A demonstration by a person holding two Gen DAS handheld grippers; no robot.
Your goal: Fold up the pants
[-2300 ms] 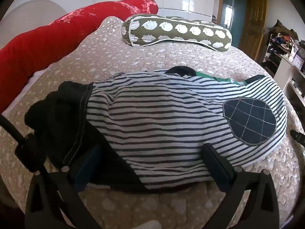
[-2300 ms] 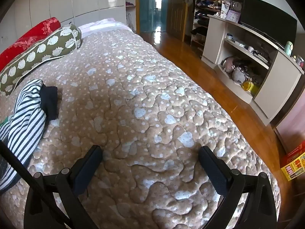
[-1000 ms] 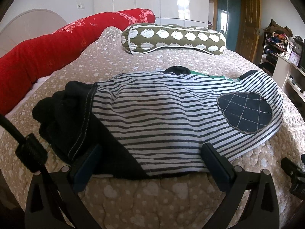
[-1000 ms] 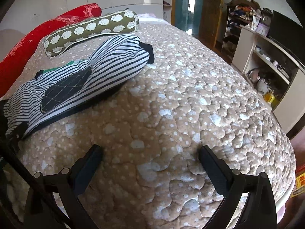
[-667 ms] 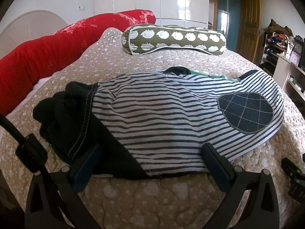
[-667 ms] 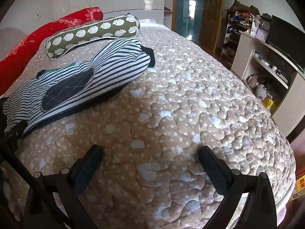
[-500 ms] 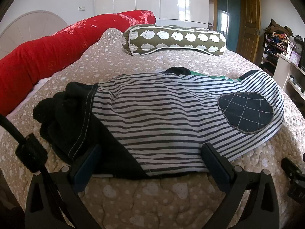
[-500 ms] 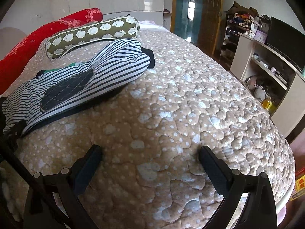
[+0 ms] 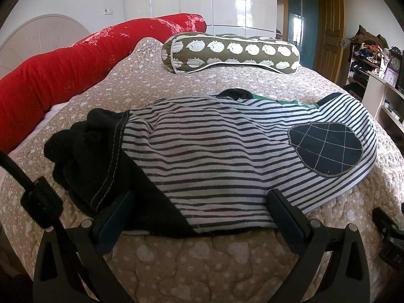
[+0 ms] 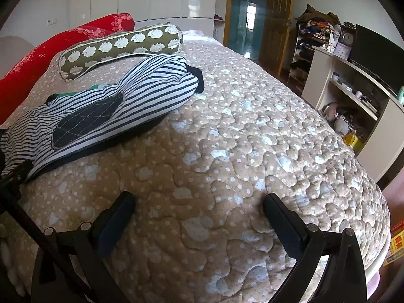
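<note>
- Since 2.3 s ago, the right gripper [image 10: 198, 202] has swung round so the pants [image 10: 106, 116] fill its upper left; the left gripper [image 9: 199, 202] has barely shifted.
- Both grippers' fingers are spread wide, grasping nothing.
- Pants lie bunched on the quilt [image 9: 202, 260], striped side up with a dark patch [image 9: 325, 149], their near edge between the left fingers.
- Right gripper hovers over bare quilt beside them.
- A bolster [image 9: 229, 51] lies behind.

Glossy white wardrobe doors [image 9: 227, 0] behind; wooden door [image 10: 275, 17], white TV shelf [image 10: 353, 96] alongside quilted beige bed [image 10: 252, 139].
</note>
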